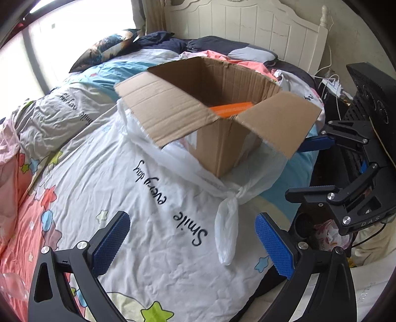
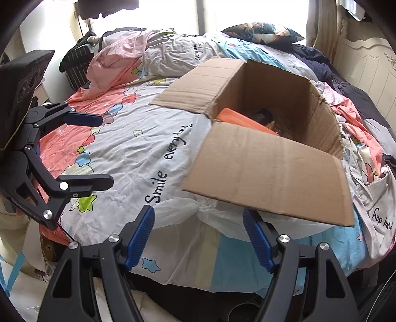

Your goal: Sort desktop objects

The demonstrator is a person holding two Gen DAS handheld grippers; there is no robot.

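An open cardboard box (image 1: 222,153) (image 2: 272,104) stands on the bed on top of a white plastic bag (image 1: 227,223) (image 2: 178,210). Inside it lies an orange flat object (image 1: 231,109) (image 2: 243,119) beside some dark items (image 2: 264,114) that I cannot make out. My left gripper (image 1: 193,237) (image 2: 99,151) hangs open over the quilt in front of the box, nothing between its blue pads (image 1: 111,242). My right gripper (image 2: 198,232) (image 1: 305,168) is open too, at the bed's edge just short of the box's near flap, and holds nothing.
A crumpled quilt (image 1: 148,198) printed "Smile every day" covers the bed. A white headboard (image 1: 247,22) and a dark pillow (image 1: 106,49) lie behind the box. A power strip with cables (image 1: 331,84) sits beside the bed, and a black basket (image 2: 76,64) stands at its far side.
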